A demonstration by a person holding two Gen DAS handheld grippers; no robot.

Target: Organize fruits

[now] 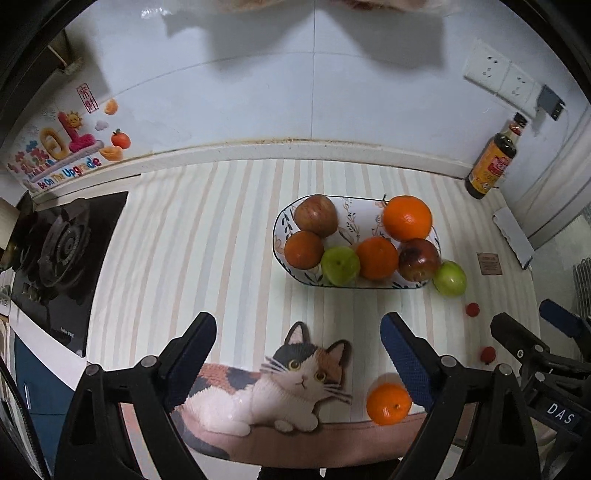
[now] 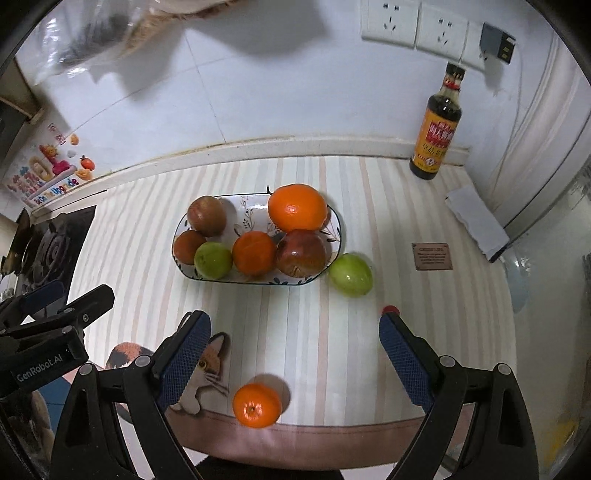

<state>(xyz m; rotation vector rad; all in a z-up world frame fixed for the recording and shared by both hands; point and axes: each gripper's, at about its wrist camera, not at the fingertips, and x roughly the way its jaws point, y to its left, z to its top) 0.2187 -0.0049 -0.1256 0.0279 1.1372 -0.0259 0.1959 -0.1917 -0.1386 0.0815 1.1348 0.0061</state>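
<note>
An oval patterned plate (image 1: 352, 210) (image 2: 243, 206) on the striped mat holds several fruits: oranges, red apples and a green apple (image 1: 340, 265) (image 2: 213, 260). A second green apple (image 1: 449, 278) (image 2: 351, 275) lies on the mat against the plate's right end. A small orange (image 1: 388, 403) (image 2: 257, 405) sits near the mat's front edge. Two small red fruits (image 1: 472, 309) (image 1: 488, 354) lie right of it; one shows in the right wrist view (image 2: 390, 309). My left gripper (image 1: 298, 345) is open and empty above the cat picture. My right gripper (image 2: 294, 345) is open and empty above the small orange.
A dark sauce bottle (image 1: 493, 160) (image 2: 437, 127) stands at the back right by the wall. A gas hob (image 1: 61, 254) (image 2: 44, 251) is on the left. A folded white paper (image 2: 476, 221) lies at the right. Wall sockets (image 2: 413, 26) are above.
</note>
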